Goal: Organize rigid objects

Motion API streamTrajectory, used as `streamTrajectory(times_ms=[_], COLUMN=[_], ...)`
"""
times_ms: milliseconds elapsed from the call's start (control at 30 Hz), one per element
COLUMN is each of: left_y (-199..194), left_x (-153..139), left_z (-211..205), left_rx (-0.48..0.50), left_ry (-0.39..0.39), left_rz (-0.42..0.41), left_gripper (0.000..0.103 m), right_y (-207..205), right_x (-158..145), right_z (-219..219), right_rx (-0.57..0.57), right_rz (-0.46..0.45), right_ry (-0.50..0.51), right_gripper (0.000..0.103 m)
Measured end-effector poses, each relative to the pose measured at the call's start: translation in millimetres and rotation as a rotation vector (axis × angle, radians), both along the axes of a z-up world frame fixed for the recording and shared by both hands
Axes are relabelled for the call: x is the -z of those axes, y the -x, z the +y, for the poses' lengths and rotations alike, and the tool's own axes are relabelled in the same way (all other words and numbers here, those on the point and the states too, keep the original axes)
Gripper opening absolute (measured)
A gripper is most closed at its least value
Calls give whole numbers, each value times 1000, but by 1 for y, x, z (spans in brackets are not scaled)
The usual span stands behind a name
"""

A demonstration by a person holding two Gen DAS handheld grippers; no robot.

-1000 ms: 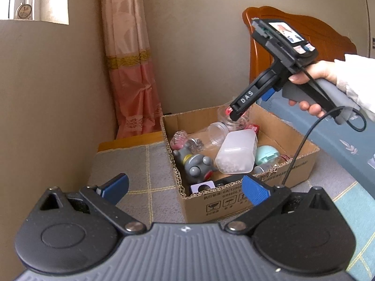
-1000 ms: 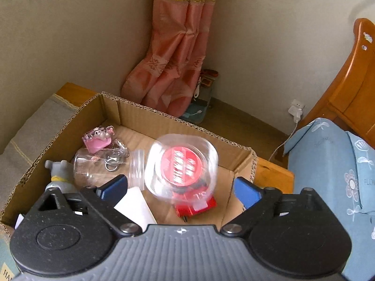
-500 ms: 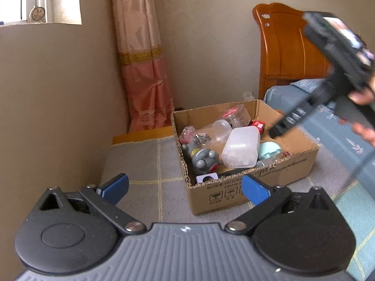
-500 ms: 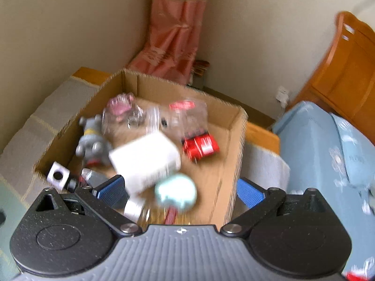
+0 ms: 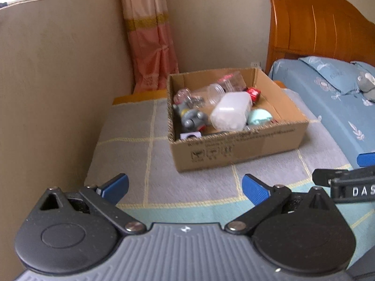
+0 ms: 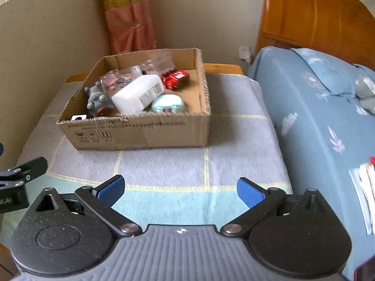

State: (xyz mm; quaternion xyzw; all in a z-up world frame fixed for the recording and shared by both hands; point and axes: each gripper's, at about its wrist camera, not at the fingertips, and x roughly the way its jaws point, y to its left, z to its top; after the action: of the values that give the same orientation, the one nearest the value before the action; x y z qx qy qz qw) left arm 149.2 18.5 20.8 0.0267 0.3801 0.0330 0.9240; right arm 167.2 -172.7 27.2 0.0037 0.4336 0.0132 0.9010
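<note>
Two views take in the same scene, largest thing first: a bed [image 6: 316, 107] in blue flowered cloth along the right, its wooden headboard [image 5: 316, 23] at the rear. Beside it a grey checked blanket [image 6: 178, 164] carries an open cardboard box [image 6: 140, 131], long axis running left to right. Inside, a white plastic bottle [image 6: 138, 93] lies on its side, long axis slanting from front-left to rear-right. A grey toy figure [image 6: 97, 99] lies left of it, a mint-green case [image 6: 167, 103] in front, a red toy car [image 6: 175, 79] to the rear right, and clear jars [image 5: 218, 90] behind.

Only the right view shows the bottle's barcode label. The left gripper [image 5: 185, 187] and right gripper [image 6: 180, 189] both hover empty short of the box, jaws spread wide.
</note>
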Motion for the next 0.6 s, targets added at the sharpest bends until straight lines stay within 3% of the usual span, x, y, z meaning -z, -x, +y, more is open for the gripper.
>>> streamTrajectory(times_ms=[333,600], left_y=[14,14], left_x=[-25,-23], left_z=[-20,-24], left_rx=[-7,-33], left_ry=[-48,-58], left_rz=[-27,-11], left_gripper=[102,102], right_y=[26,28], right_x=[-23,-23], right_z=[-5,-4], right_rx=[16,8], right_rz=[-85,-84], right_ry=[7,-5], right_gripper=[103,103])
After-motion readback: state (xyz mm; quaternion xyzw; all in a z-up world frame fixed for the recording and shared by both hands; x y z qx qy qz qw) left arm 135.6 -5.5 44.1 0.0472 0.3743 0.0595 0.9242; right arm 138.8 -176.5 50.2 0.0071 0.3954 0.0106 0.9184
